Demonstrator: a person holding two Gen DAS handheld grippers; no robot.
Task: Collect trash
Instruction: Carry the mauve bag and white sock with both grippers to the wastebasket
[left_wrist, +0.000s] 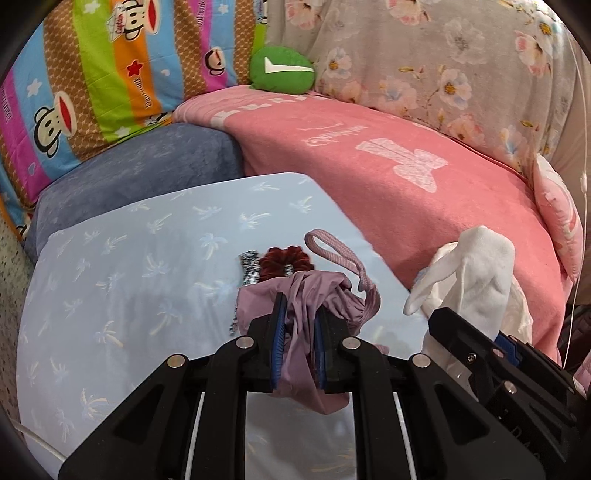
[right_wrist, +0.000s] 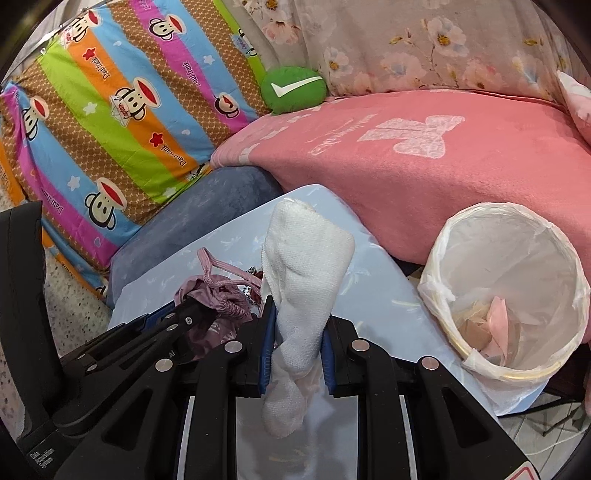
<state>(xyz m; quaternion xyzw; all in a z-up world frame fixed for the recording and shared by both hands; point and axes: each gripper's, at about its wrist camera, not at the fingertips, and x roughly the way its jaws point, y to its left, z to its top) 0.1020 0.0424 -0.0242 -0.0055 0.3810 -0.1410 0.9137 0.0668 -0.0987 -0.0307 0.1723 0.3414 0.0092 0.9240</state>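
Observation:
My left gripper is shut on a mauve drawstring pouch and holds it over the light blue table. The pouch also shows in the right wrist view. My right gripper is shut on a white sock, which sticks up between the fingers; the sock also shows in the left wrist view. A white-lined trash bin stands at the right with pink and beige scraps inside.
A dark red scrunchie and a black-and-white hair tie lie on the table behind the pouch. A pink blanket, blue cushion, striped monkey pillow and green plush lie behind.

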